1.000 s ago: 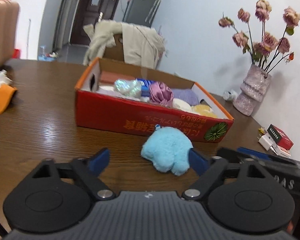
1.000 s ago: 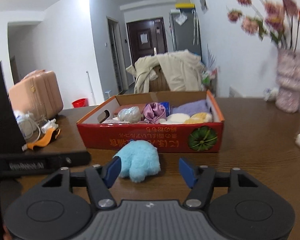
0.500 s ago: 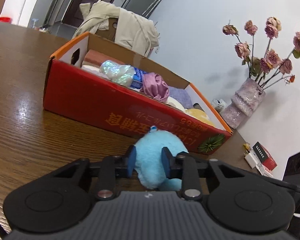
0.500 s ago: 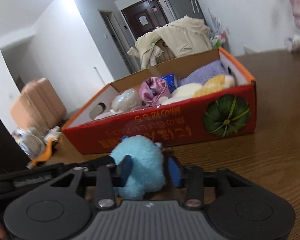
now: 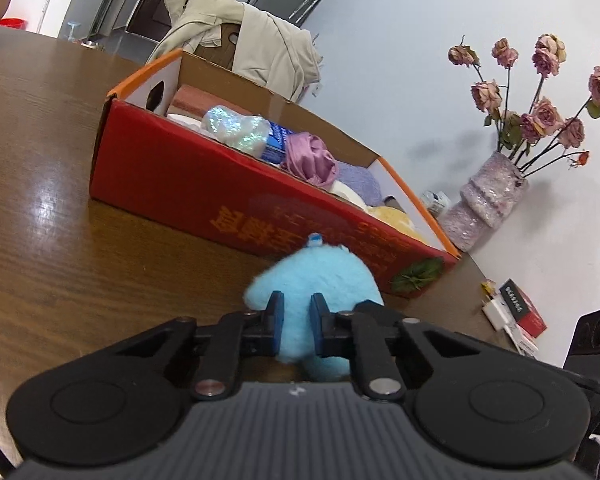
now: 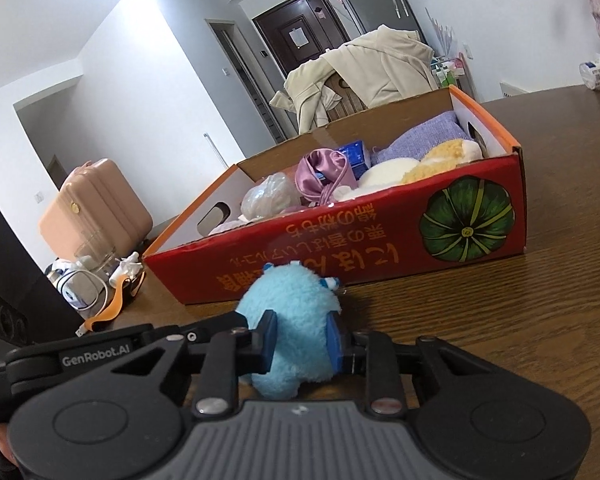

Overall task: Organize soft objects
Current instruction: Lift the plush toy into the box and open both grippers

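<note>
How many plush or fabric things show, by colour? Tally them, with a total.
Light blue: 1, plush toy
Purple: 2, satin pouch and knit cloth
Cream: 1, cream plush
Yellow: 1, yellow plush
Shimmery white: 1, shimmery pouch
Total: 6

A lived-in home, by every sign: a dark wooden worktop [image 5: 40,184] near a white wall, a vase of dried roses [image 5: 486,200], a beige coat [image 6: 364,68] slung over a chair, a pink suitcase [image 6: 94,204], and a dark entrance door [image 6: 296,44] down the hallway.
</note>
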`<act>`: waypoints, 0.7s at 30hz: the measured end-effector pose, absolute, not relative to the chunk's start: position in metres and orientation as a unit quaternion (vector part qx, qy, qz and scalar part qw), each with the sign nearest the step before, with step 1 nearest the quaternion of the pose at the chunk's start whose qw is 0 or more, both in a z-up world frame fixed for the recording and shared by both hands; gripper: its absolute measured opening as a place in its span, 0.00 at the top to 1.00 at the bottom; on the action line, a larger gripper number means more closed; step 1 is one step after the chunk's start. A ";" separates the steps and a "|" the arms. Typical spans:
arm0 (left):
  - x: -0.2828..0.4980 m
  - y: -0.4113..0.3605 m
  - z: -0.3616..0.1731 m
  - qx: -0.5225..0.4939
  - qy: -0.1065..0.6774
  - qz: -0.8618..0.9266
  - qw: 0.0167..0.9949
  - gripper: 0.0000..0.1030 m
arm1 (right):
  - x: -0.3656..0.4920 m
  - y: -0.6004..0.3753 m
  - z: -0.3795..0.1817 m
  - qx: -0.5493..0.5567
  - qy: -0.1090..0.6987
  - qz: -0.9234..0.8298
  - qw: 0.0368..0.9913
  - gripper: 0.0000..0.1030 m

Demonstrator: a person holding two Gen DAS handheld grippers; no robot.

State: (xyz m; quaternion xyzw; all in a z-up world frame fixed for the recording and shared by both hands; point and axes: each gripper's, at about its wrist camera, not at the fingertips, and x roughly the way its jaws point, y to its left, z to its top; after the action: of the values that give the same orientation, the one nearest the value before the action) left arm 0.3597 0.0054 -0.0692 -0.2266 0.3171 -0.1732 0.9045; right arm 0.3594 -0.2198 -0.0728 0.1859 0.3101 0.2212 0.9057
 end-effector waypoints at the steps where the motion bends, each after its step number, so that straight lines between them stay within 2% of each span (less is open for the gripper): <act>1: 0.354 0.004 -0.067 -0.226 0.314 -0.176 0.905 0.86 | 0.355 -0.219 -0.070 0.183 0.307 0.222 0.907 0.79; 2: 0.348 0.003 -0.066 -0.228 0.312 -0.191 0.902 0.96 | 0.349 -0.218 -0.067 0.178 0.302 0.225 0.909 0.81; 3: 0.342 0.002 -0.065 -0.234 0.310 -0.203 0.899 0.98 | 0.344 -0.217 -0.063 0.175 0.296 0.228 0.911 0.87; 6: 0.325 -0.003 -0.062 -0.228 0.312 -0.208 0.899 0.97 | 0.326 -0.215 -0.056 0.173 0.285 0.239 0.912 0.98; 11: 0.315 0.005 -0.070 -0.204 0.315 -0.126 0.918 0.93 | 0.312 -0.217 -0.061 0.168 0.312 0.216 0.910 0.97; 13: 0.319 0.014 -0.069 -0.222 0.315 -0.115 0.916 0.85 | 0.306 -0.223 -0.060 0.180 0.309 0.210 0.910 0.91; 15: 0.326 0.018 -0.064 -0.230 0.304 -0.108 0.918 0.43 | 0.303 -0.230 -0.055 0.188 0.288 0.198 0.918 0.82; 16: 0.331 0.018 -0.062 -0.227 0.299 -0.107 0.921 0.40 | 0.307 -0.233 -0.053 0.187 0.285 0.199 0.919 0.80; 19: 0.353 0.020 -0.063 -0.239 0.311 -0.129 0.911 0.43 | 0.327 -0.238 -0.053 0.208 0.289 0.203 0.912 0.70; 21: 0.369 0.025 -0.071 -0.272 0.331 -0.138 0.893 0.53 | 0.344 -0.237 -0.061 0.229 0.308 0.212 0.899 0.67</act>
State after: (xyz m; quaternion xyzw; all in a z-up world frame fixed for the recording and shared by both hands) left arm 0.3686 0.0255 -0.0707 -0.2725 0.3315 -0.1377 0.8927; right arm 0.3444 -0.2366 -0.0606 0.2287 0.3078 0.2117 0.8990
